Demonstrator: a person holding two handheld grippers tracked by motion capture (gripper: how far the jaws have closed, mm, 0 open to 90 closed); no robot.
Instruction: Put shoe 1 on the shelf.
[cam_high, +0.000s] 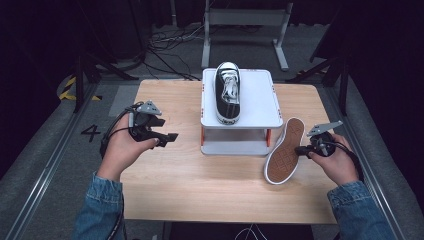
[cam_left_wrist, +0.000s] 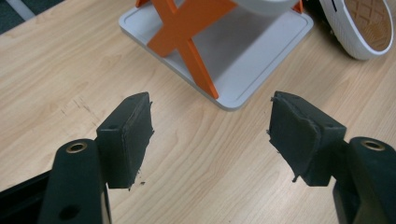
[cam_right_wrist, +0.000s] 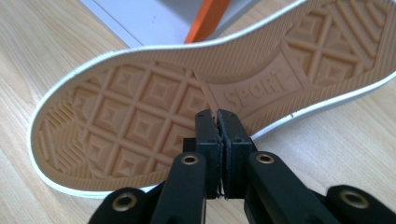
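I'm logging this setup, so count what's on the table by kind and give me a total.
Shoes: 2, one upright on the stand, one tipped sole-out beside it.
Stands: 1, the white two-tier stand with orange braces.
Hand-held grippers: 2, left gripper and right gripper.
Total: 5

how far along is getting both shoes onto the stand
Done: one black sneaker sits upright on the white stand. In hand: the right gripper, jaws closed, is against the second shoe, tipped sole-out beside the stand. Left gripper is open and empty. Left: setting that shoe on top.
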